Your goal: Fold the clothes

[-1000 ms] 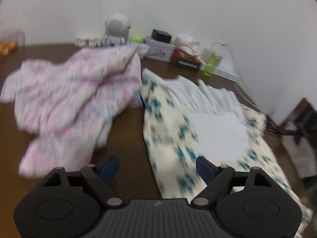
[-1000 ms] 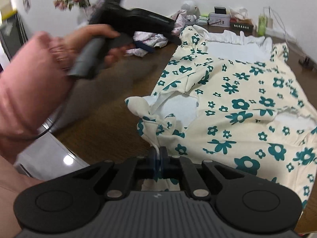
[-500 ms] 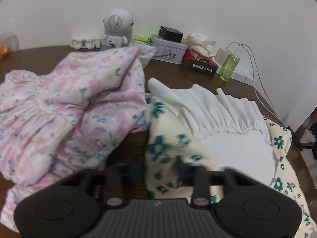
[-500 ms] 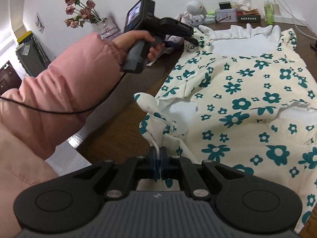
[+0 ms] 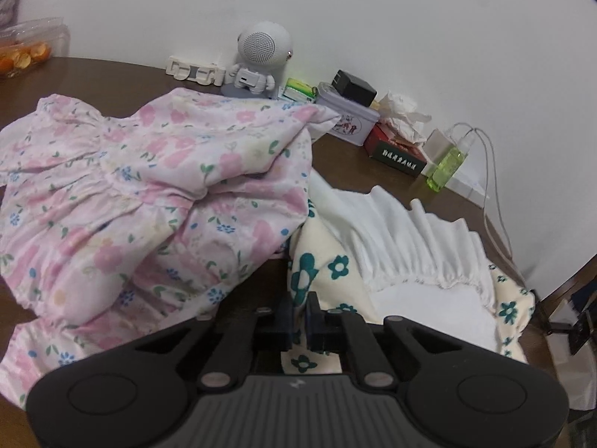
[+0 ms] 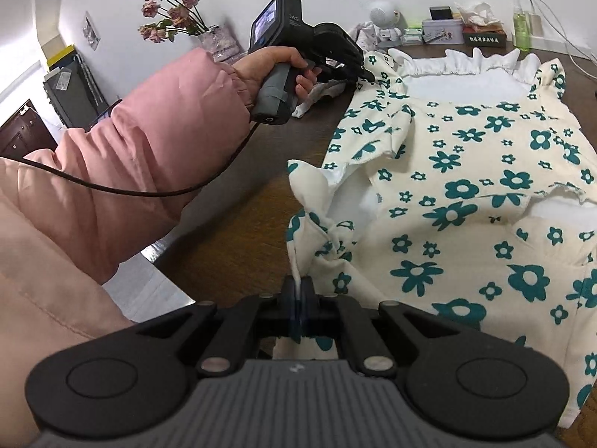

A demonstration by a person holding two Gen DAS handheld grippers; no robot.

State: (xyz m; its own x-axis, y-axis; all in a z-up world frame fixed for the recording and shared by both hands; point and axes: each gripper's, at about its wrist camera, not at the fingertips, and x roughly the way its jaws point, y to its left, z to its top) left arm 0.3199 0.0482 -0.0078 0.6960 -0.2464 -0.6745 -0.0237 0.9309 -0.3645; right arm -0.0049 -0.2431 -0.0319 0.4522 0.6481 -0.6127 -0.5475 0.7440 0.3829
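Cream dress (image 6: 466, 171) with teal flowers lies spread across the brown table (image 6: 238, 224), its white ruffled collar (image 6: 481, 60) at the far end near the wall. The right gripper (image 6: 298, 300) has its jaws pressed together on a bunched fold at the dress's near left edge. The left gripper (image 5: 298, 317) is clamped on the dress's far left corner, beside the collar (image 5: 410, 246); in the right wrist view it (image 6: 363, 74) shows from the side in a hand (image 6: 276, 71) that comes out of a pink padded sleeve (image 6: 149, 142), with a black cable (image 6: 149, 190) trailing from the handle.

A pink floral garment (image 5: 141, 201) lies heaped just left of that corner, its edge overlapping the dress. Along the wall behind stand a white robot-shaped speaker (image 5: 261, 59), a white tin (image 5: 347, 119) with a black box (image 5: 354, 84) on it, a dark red box (image 5: 395, 153) with crumpled tissue, and a green bottle (image 5: 446, 166) beside a white charger with cables.

Only the left wrist view shows a clear tub of orange peel (image 5: 26, 56) at the far left. Only the right wrist view shows the dress's whole front, and dried roses (image 6: 168, 15) in a vase by the wall.
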